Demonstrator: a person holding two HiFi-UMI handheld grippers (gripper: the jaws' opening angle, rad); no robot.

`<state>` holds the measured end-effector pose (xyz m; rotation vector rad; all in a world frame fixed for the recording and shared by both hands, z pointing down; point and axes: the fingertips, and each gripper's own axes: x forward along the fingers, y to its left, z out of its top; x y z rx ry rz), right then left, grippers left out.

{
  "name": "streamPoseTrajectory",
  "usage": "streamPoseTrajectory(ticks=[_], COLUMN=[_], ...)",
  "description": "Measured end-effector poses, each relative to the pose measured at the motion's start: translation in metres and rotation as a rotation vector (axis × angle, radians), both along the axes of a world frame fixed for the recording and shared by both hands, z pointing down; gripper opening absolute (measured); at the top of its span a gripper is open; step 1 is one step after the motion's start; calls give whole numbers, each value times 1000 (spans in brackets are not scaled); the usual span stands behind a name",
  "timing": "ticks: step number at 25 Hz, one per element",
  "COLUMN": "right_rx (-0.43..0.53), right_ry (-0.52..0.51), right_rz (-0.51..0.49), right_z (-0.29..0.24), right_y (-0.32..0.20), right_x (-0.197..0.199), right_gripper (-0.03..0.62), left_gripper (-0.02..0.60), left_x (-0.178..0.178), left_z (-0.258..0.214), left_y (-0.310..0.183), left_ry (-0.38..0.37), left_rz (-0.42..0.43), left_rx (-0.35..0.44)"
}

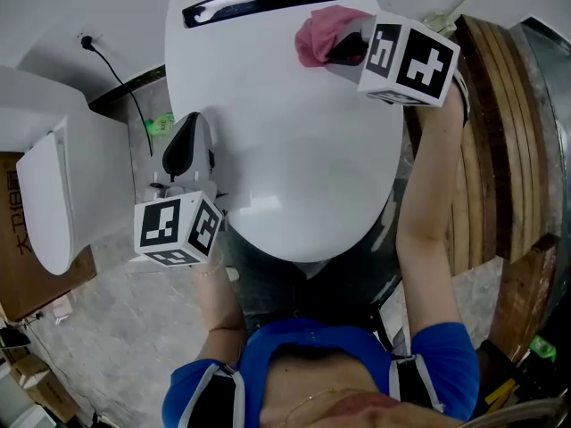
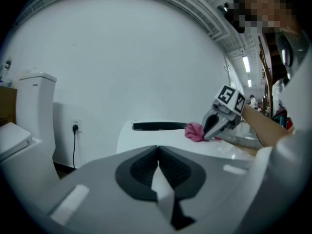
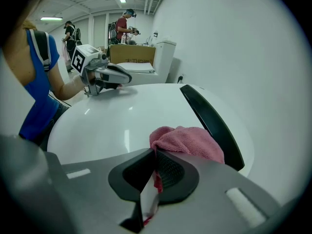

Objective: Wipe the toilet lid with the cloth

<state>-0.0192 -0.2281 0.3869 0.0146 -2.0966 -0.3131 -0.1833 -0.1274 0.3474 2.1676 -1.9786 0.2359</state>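
Note:
A white toilet lid (image 1: 285, 141) fills the middle of the head view, with a black slot (image 1: 268, 0) at its back. My right gripper (image 1: 337, 50) is shut on a pink cloth (image 1: 318, 34) and holds it against the lid's back right part. In the right gripper view the cloth (image 3: 187, 141) bunches just ahead of the closed jaws, next to the black slot (image 3: 209, 123). My left gripper (image 1: 183, 145) rests at the lid's left edge, shut, with nothing between its jaws. The left gripper view shows the lid (image 2: 195, 147), cloth (image 2: 195, 131) and right gripper (image 2: 214, 128) beyond.
A second white toilet (image 1: 53, 176) stands at the left, with a wall socket and black cable (image 1: 116, 74). Wooden boards (image 1: 500, 141) lean close on the right. A cardboard box (image 1: 22, 283) sits at the lower left. People stand far back in the right gripper view.

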Motion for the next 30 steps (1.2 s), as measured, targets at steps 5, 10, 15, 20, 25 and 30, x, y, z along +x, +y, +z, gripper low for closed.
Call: streamPoseTrajectory(ticks=[5,10,15,20,25,30], right_rx=[9,20,32,43,55,68], right_ry=[-7,-10,-9,-14,-19,-25], right_rz=[-39,-76,-96,-115,-139,-165], right_z=[0,1,1,2,1,0], right_y=[5,11,15,17,21,25], right_x=[-14,-28,-37,-45,-54,-66], right_gripper=[12,12,12,12,12,12], left_gripper=[-9,-10,-11,-11,-11,-3], left_x=[-1,-3,-3,-3,-5,-13], left_z=[1,0,-1,-2,-5,-7], left_y=[0,0,1,1,4,14], left_ry=[5,11,16,22,47,-4], left_rz=[-2,-3,-2,-2,3,-24], left_rx=[5,10,15,24,52,54])
